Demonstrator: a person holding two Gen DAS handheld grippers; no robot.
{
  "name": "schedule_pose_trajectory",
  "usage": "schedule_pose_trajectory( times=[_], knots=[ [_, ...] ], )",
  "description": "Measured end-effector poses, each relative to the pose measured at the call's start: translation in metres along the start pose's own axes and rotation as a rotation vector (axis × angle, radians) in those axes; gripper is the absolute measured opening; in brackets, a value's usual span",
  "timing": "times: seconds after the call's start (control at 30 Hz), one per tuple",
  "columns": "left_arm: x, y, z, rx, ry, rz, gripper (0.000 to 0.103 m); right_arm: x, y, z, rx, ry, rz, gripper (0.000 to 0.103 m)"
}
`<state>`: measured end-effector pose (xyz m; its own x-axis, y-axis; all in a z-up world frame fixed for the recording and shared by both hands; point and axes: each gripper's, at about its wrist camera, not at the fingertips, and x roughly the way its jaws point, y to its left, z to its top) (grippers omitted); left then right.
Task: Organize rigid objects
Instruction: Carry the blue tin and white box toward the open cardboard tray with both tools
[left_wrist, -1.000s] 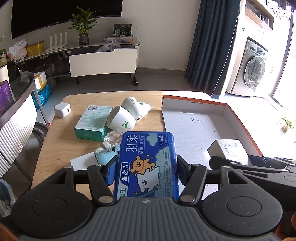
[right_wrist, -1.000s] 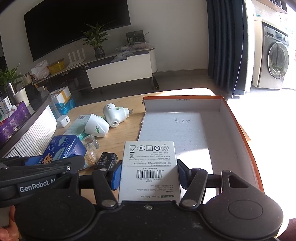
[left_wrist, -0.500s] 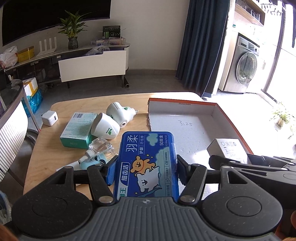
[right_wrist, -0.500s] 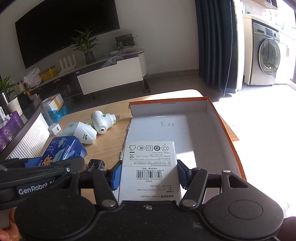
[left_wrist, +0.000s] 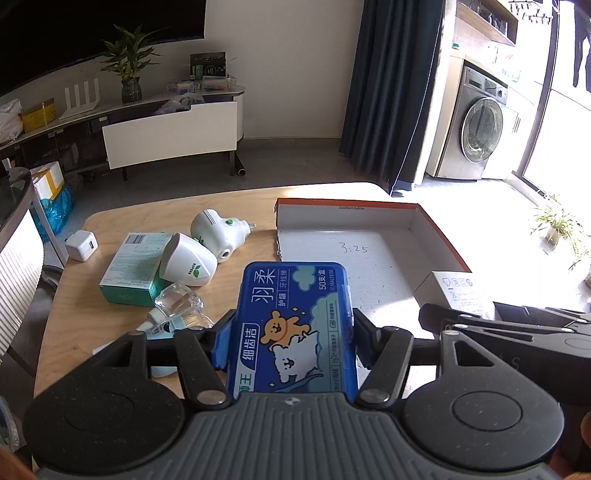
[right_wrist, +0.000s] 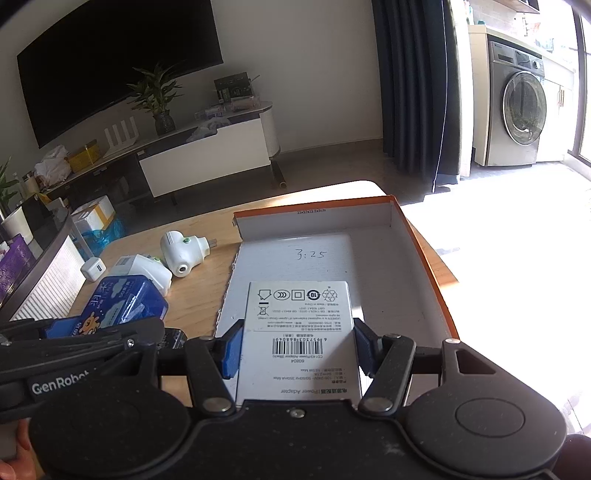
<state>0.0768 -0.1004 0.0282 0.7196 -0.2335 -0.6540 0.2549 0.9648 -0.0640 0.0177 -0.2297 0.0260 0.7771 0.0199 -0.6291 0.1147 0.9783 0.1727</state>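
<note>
My left gripper (left_wrist: 290, 341) is shut on a blue floss-pick box (left_wrist: 293, 325) with a bear picture, held above the table near the left edge of the orange-rimmed cardboard tray (left_wrist: 439, 230). My right gripper (right_wrist: 297, 349) is shut on a white power-adapter box (right_wrist: 299, 332), which hangs over the tray's (right_wrist: 424, 258) near part. Each view shows the other gripper at its side: the white box (left_wrist: 458, 290) at the right, the blue box (right_wrist: 122, 301) at the left.
On the wooden table (left_wrist: 74, 317) left of the tray lie two white plug-in devices (left_wrist: 219, 232) (left_wrist: 188, 264), a teal carton (left_wrist: 135, 271), a clear bottle (left_wrist: 179, 308), a white charger cube (left_wrist: 82, 245) and a small black item (right_wrist: 171, 338). A TV cabinet and washing machine stand beyond.
Both grippers have drifted with their boxes, so the table and tray have slid leftward in both views. Neither grip has changed.
</note>
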Motion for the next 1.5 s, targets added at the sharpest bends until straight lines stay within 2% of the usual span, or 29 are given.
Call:
schedule_pose_trajectory(
  times=[1.5],
  knots=[
    [0.025,-0.028,0.027,0.047,-0.009,-0.038,0.063,0.012,-0.029,0.028,0.015,-0.039,-0.045,0.071]
  ],
)
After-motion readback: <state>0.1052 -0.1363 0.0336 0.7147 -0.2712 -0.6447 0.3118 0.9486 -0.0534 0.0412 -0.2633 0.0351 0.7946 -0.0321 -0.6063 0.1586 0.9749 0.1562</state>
